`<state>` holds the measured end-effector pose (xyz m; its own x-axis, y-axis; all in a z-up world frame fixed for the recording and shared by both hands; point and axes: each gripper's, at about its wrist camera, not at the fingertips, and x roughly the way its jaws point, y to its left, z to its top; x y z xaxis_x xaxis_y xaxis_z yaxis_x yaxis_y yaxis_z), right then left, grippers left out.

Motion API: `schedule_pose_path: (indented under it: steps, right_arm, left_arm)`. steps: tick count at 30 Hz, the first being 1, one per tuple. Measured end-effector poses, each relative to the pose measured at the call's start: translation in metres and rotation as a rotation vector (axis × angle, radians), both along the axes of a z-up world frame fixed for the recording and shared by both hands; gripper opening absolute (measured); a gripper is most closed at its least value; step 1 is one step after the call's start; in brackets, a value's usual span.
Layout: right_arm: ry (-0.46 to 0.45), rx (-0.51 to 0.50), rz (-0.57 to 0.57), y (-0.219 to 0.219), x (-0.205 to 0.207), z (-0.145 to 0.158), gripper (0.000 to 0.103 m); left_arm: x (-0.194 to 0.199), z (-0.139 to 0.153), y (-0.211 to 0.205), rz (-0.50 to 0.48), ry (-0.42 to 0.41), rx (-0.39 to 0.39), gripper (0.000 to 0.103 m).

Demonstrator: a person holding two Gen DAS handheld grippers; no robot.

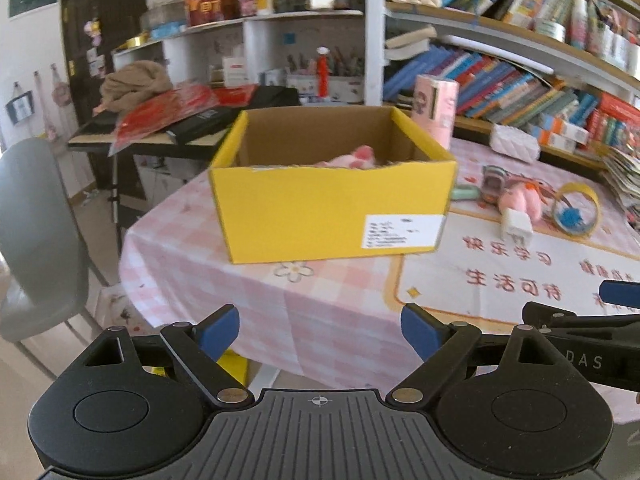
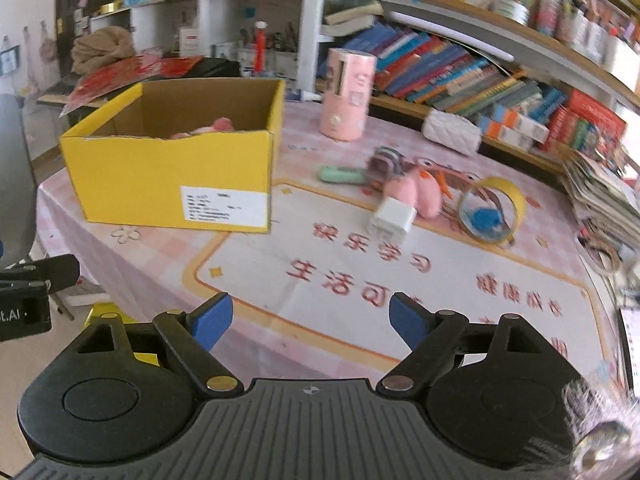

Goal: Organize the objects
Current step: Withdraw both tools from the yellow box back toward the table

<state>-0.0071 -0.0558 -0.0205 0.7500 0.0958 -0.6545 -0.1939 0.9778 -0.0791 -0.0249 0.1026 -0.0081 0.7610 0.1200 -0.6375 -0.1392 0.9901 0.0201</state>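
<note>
Both the left gripper (image 1: 320, 334) and the right gripper (image 2: 310, 322) hold their fingers wide with nothing between them. The white charger (image 2: 391, 219) lies on the bench (image 2: 400, 280), right of the yellow box (image 2: 172, 176); approach it slowly and centre the fingers before closing.

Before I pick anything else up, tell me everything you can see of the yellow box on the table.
The yellow box is an open-topped cardboard carton, yellow outside and plain brown inside, with a white printed label low on its near wall. It stands upright on the pink checked tablecloth near the table's left edge. The near rim looks slightly ragged. A pink plush item lies inside, mostly hidden. Neither gripper touches it.
</note>
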Motion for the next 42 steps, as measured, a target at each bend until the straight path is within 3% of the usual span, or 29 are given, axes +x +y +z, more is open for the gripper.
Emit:
schedule_pose_path:
  steps: [21,29,42]
  right_arm:
    - [0.048,-0.014,-0.27,-0.076,-0.022,-0.008,0.088]
    - [0.054,-0.007,-0.336,-0.104,-0.01,-0.01,0.088]
    - [0.067,0.0,-0.357,-0.138,0.033,-0.008,0.089]
  left_arm:
    - [0.024,-0.01,-0.07,-0.248,0.04,-0.029,0.091]
    - [0.047,-0.01,-0.1,-0.319,0.044,-0.021,0.091]
    - [0.086,-0.012,-0.131,-0.334,0.039,-0.034,0.091]
